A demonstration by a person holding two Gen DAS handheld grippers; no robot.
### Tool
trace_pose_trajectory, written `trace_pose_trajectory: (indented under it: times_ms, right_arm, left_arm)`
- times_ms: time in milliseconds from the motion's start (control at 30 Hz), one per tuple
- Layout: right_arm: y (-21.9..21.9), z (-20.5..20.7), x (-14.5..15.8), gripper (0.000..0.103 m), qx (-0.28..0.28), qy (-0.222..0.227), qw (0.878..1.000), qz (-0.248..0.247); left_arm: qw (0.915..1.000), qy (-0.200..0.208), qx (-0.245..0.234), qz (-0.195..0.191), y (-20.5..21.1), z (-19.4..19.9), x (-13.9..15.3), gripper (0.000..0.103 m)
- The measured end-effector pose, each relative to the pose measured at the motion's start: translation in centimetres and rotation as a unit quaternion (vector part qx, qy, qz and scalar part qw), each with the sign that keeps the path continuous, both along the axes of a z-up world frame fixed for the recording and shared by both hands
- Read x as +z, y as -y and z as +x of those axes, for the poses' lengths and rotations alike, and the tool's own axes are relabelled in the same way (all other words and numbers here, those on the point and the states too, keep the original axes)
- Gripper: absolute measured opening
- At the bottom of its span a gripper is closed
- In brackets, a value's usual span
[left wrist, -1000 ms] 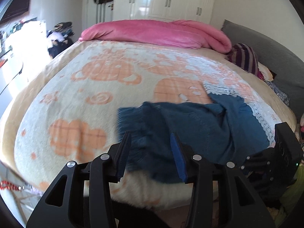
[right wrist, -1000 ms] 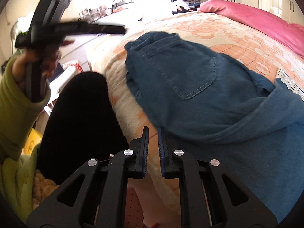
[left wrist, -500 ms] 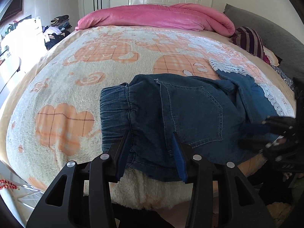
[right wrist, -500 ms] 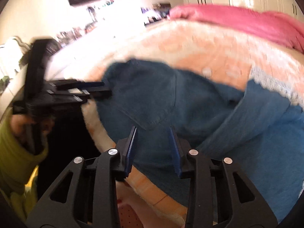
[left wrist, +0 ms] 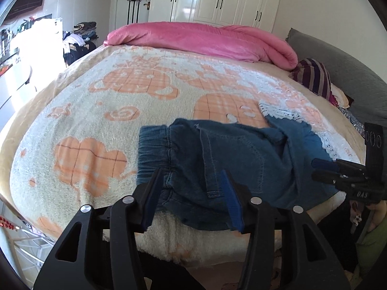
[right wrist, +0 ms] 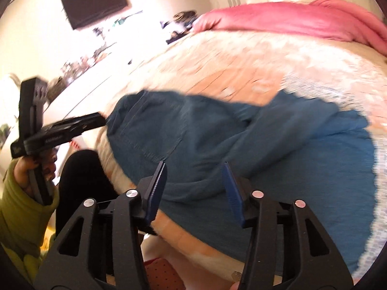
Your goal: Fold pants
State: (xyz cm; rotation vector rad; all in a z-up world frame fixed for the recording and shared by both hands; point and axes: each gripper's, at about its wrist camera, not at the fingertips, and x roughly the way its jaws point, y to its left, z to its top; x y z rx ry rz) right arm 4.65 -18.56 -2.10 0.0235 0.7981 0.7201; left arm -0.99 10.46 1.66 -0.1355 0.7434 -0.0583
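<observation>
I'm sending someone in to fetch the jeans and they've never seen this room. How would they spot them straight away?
Find the bed with the cream and orange patterned blanket and the pink duvet rolled up along its far side. The jeans lie on the near edge. They are dark blue denim with a gathered elastic waistband and a stitched back pocket, darker than the brighter blue, lace-trimmed cloth beside them.

The right gripper [left wrist: 316,169] body bears small white letters, seemingly "DAS"; nothing else is legible.
</observation>
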Motion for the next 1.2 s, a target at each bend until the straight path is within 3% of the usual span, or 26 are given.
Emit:
trace_pose_trajectory:
  times_ms: [167,333,700,833,1100,1200]
  right_arm:
    - [3.7,0.6,0.7,0.055,-0.053,0.011,0.998,0.011]
    - [6.0,1.3,0.9,0.060,-0.096,0.015,0.995,0.021]
    - [7.3,1.7,0.6,0.067,-0.120,0.009,0.993,0.017]
    - [7.4,2.1,0.4,0.067,-0.127,0.003,0.992,0.012]
    - [6.3,3.5,0.8,0.067,-0.119,0.009,0.993,-0.011]
    - [5.5,4.8,1.3,0.067,-0.114,0.013,0.993,-0.028]
  left_arm:
    - [0.9994,0.014,-0.031,0.001,2.3,-0.3,1.4,0.053]
    - [0.9963,0.005,-0.085,-0.005,6.2,0.2,1.0,0.054]
    - [0.9802,-0.027,-0.193,-0.036,13.3,2.2,-1.3,0.054]
    - [0.9726,-0.048,-0.222,-0.050,15.1,3.2,-2.6,0.047]
    - [0.9689,-0.080,-0.228,-0.055,16.6,6.2,-4.9,0.044]
    - [0.9674,-0.091,-0.224,-0.076,16.6,8.0,-5.5,0.043]
